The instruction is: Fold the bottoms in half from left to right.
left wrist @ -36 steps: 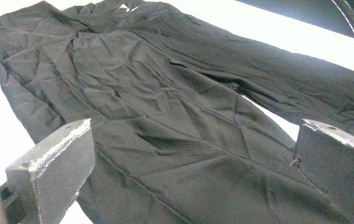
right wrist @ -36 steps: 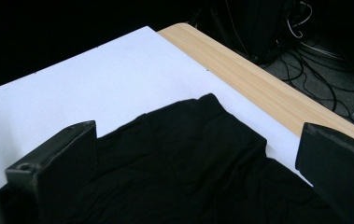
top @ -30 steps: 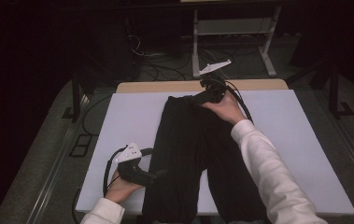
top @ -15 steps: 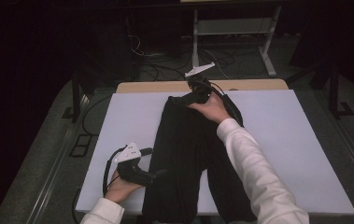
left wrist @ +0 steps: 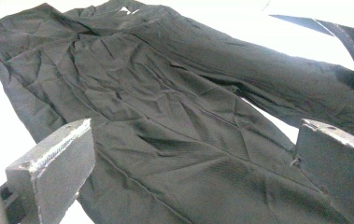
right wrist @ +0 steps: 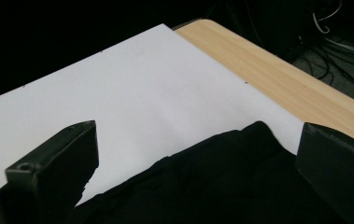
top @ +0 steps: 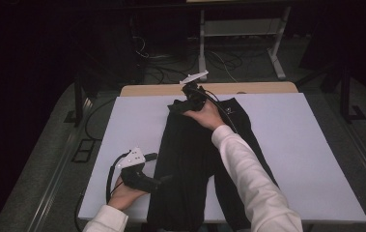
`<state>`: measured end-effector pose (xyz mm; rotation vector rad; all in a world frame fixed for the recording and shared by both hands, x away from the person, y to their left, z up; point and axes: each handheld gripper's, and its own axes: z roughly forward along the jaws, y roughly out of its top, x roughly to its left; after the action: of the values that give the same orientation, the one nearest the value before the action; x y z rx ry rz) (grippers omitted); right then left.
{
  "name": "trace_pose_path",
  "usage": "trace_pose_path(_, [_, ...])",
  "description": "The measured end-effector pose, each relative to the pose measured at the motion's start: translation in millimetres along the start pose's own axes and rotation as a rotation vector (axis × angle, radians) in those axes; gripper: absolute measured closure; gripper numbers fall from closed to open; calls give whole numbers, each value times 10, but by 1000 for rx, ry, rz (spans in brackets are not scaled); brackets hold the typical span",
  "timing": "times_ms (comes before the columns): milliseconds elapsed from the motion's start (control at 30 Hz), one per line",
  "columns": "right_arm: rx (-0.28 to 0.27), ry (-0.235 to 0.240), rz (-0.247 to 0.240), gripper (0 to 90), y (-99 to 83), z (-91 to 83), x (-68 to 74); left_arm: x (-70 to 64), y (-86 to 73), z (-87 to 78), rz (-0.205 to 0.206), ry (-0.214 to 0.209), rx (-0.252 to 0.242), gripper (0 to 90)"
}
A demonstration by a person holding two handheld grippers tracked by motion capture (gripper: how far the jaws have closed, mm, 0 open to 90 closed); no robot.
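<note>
Fingers [left wrist: 53,158] of both grippers spread above black trousers [top: 190,159]; right gripper view adds wooden edge [right wrist: 282,79].

White long sleeves [top: 248,179]; black grippers [top: 163,180] with blocky jaws, grey three-cornered plates [top: 132,157] and trailing black cables [top: 109,179].

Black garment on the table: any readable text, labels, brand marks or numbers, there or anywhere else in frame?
No text reads in any view.
Black garment: a small pale mark near its far right corner, too small to read.
Left gripper, right gripper: no print visible on jaws or grey plates.
White table cover and wooden edge: blank.
</note>
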<state>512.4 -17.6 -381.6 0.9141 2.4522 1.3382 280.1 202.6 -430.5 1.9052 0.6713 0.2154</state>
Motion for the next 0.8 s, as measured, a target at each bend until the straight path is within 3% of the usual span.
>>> trace_pose_path(800, [33,-13,42,0,-170,432,58,13,-1,-10,-9,-2,-11,0])
